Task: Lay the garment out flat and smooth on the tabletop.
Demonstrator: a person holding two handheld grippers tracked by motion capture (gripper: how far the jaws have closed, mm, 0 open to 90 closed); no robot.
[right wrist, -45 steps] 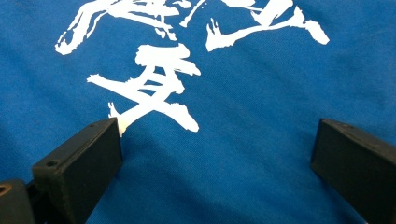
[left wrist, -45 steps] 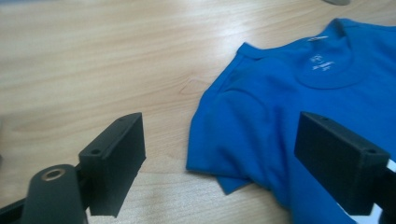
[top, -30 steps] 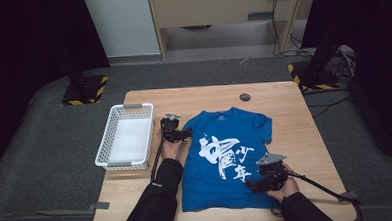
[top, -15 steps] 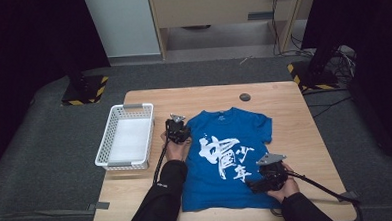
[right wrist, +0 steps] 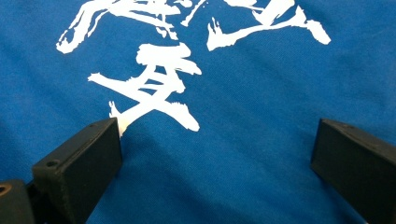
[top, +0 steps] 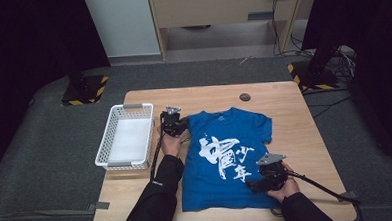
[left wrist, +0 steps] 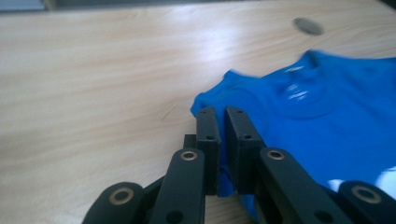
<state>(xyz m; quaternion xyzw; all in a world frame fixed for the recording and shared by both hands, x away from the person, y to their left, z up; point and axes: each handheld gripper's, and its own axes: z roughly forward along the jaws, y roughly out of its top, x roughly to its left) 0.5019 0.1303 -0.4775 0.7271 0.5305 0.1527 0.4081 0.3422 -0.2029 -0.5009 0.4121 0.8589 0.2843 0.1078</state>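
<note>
A blue T-shirt [top: 226,154] with white lettering lies face up on the wooden table [top: 294,116], collar toward the far edge. My left gripper [top: 178,125] is at the shirt's left sleeve. In the left gripper view its jaws [left wrist: 223,116] are shut on a fold of blue T-shirt fabric [left wrist: 303,121] at the sleeve edge. My right gripper [top: 255,184] rests low over the shirt's lower right part, near the hem. In the right gripper view it [right wrist: 215,140] stands wide open above the T-shirt's white print [right wrist: 154,88], with nothing between its jaws.
A white plastic basket [top: 106,154] stands on the table's left side, beside my left hand. A small dark round disc [top: 244,97] sits in the tabletop beyond the collar. Bare wood lies right of the shirt. Cables trail off the front right edge.
My left gripper has shifted slightly right and away from me at the shirt's left sleeve. The right gripper has stayed where it was.
</note>
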